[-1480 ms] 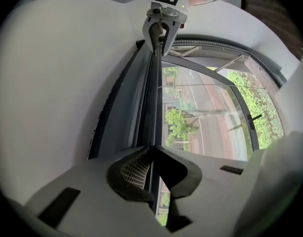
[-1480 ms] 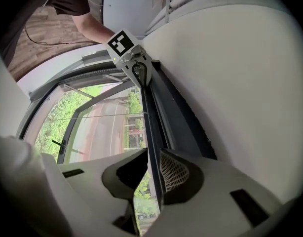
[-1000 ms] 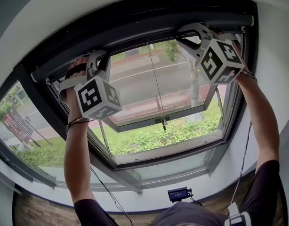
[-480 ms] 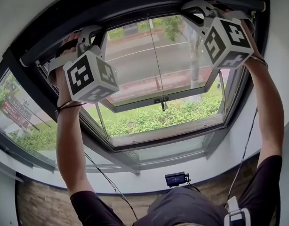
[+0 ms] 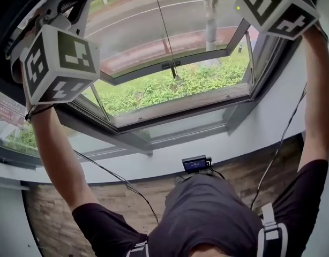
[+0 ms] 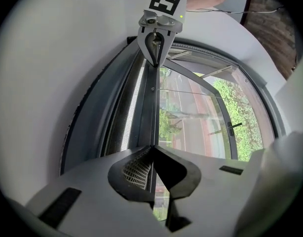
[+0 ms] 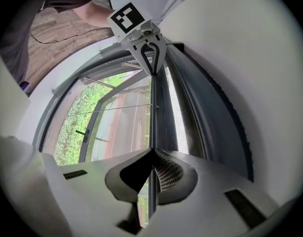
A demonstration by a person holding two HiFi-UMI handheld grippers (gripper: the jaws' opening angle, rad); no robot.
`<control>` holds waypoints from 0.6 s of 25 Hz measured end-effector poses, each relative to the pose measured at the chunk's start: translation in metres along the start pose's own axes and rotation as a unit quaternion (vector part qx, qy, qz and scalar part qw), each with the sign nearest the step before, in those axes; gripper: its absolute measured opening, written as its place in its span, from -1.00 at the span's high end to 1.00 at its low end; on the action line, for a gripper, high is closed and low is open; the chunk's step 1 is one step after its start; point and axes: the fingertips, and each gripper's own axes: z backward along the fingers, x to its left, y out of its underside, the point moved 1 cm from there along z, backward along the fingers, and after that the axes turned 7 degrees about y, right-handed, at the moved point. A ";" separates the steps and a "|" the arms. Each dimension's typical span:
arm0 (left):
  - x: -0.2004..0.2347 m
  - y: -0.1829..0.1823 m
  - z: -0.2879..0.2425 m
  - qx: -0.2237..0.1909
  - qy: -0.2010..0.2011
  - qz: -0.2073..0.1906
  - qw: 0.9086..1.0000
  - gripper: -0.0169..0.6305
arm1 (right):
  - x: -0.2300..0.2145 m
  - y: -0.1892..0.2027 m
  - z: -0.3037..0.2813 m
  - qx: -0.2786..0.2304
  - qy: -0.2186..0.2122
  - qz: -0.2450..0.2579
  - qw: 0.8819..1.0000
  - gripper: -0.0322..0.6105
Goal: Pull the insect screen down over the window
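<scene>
"Head view first: what fills most of it?"

"The window point(image 5: 154, 47), seen from below. Its sash point(image 5: 180, 101) is swung outward over a road and a green hedge point(image 5: 180, 82). The person's arms point(image 5: 57, 154) reach up to the window's top edge, one at each side."

"Where is the insect screen?"

"Right at the top of the window, hardly drawn out. In the left gripper view only a narrow strip of pale mesh, the insect screen point(image 6: 128, 127), shows between the dark housing point(image 6: 97, 117) and the pull bar point(image 6: 149, 107) along its free edge."

"And the claws?"

"The left claw point(image 6: 151, 149) is closing, with the thin edge of the pull bar pinched between its tips and the ribbed pad against it. The right claw point(image 7: 151, 152) is closing too, gripping the same bar between its tips, well apart from the left one. Each claw shows small in the other's view, far along the bar, with its tips drawn in on it."

"Anything smaller?"

"A thin dark line point(image 5: 163, 31) runs down across the glass toward the handle point(image 5: 170, 65) on the sash. Below the sill sits a small device point(image 5: 195, 164) with a lit screen, near the wooden floor point(image 5: 52, 218). A black cable point(image 5: 116, 178) trails past it."
</scene>
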 end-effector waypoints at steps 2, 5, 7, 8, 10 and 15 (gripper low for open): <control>-0.016 0.000 -0.003 0.003 0.012 0.000 1.000 0.88 | 0.016 0.002 0.000 0.001 -0.016 -0.002 1.000 0.83; -0.035 0.000 -0.005 0.004 0.025 0.003 1.000 0.88 | 0.036 0.003 0.001 0.001 -0.037 -0.005 0.999 0.83; -0.041 -0.001 -0.005 0.007 0.025 0.000 1.000 0.88 | 0.047 0.003 0.002 0.001 -0.048 -0.008 0.999 0.83; -0.044 -0.003 -0.005 0.009 0.024 -0.003 1.000 0.88 | 0.053 0.003 0.002 0.001 -0.053 -0.009 0.999 0.83; -0.057 -0.004 -0.005 0.013 0.027 -0.004 1.000 0.88 | 0.065 0.004 0.003 0.001 -0.063 -0.012 0.998 0.83; -0.090 -0.001 -0.008 0.010 0.046 0.005 0.999 0.88 | 0.093 0.004 0.004 0.002 -0.085 -0.020 0.996 0.83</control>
